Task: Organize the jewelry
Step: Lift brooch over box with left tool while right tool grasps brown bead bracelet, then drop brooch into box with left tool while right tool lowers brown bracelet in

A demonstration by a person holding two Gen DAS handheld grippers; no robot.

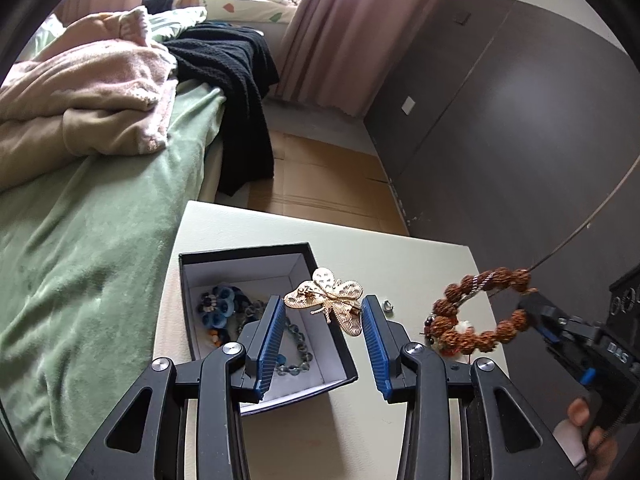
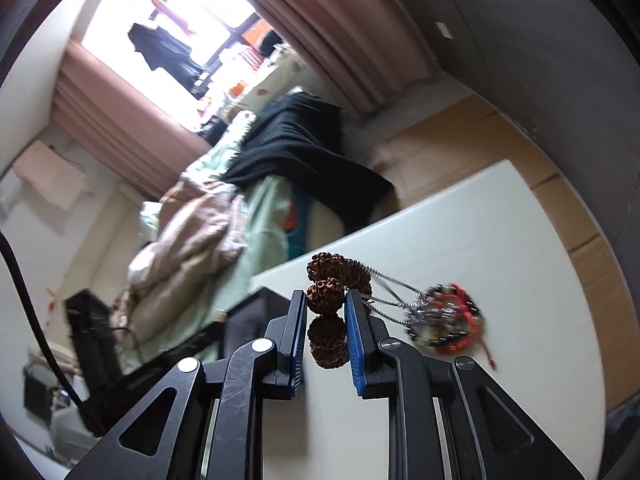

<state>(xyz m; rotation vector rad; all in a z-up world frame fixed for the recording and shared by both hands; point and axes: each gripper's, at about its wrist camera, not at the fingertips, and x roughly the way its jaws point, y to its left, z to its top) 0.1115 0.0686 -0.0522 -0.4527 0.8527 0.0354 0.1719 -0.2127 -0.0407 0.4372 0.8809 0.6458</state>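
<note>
My left gripper (image 1: 323, 308) is shut on a gold butterfly brooch (image 1: 328, 300), held by its wing tips above the right edge of a black jewelry box (image 1: 248, 254). The box has a white lining and holds a blue flower piece (image 1: 219, 307) and a glass bead bracelet (image 1: 297, 350). My right gripper (image 2: 326, 308) is shut on a brown seed-bead bracelet (image 2: 326, 298), lifted above the white table (image 2: 500, 264); it also shows in the left wrist view (image 1: 476, 312). A silver chain (image 2: 390, 282) hangs from it with a tangle of red and black beads (image 2: 450, 320).
A small silver piece (image 1: 388, 305) lies on the table (image 1: 420, 252) right of the box. A bed with a green sheet (image 1: 100, 248), a pink blanket (image 1: 80, 92) and a black garment (image 1: 236, 88) lies left. A dark wardrobe (image 1: 520, 140) stands right.
</note>
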